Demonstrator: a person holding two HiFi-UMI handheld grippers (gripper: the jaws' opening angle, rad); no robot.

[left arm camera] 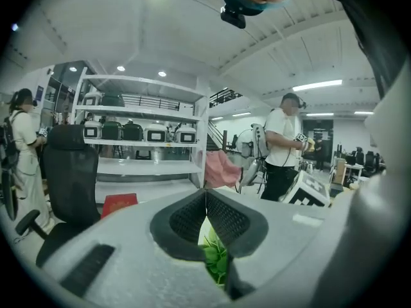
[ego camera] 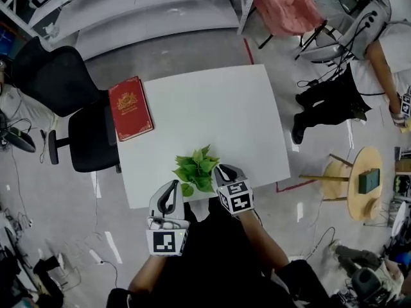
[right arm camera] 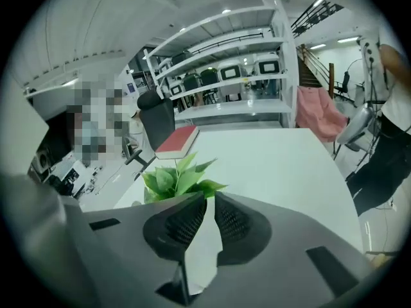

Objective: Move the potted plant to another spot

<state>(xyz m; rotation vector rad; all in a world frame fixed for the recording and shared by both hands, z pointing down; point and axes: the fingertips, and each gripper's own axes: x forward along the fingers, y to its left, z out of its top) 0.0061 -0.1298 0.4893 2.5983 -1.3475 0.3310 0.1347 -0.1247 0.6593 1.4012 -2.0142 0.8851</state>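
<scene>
While both grippers hover at the near edge of the white table [ego camera: 225,108], the potted plant [ego camera: 196,167] stands between them; its pot is seemingly hidden under the leaves.
Left gripper [ego camera: 173,186]: jaws together, empty, near the plant.
Right gripper [ego camera: 223,172]: jaws together, empty, just beside the leaves.
Red book [ego camera: 130,108]: far-left edge, well apart.

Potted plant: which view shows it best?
Head view: potted plant seen clearly from above, at the table edge. Right gripper view shows leaves over its jaws; left gripper view only a sliver between them.
</scene>
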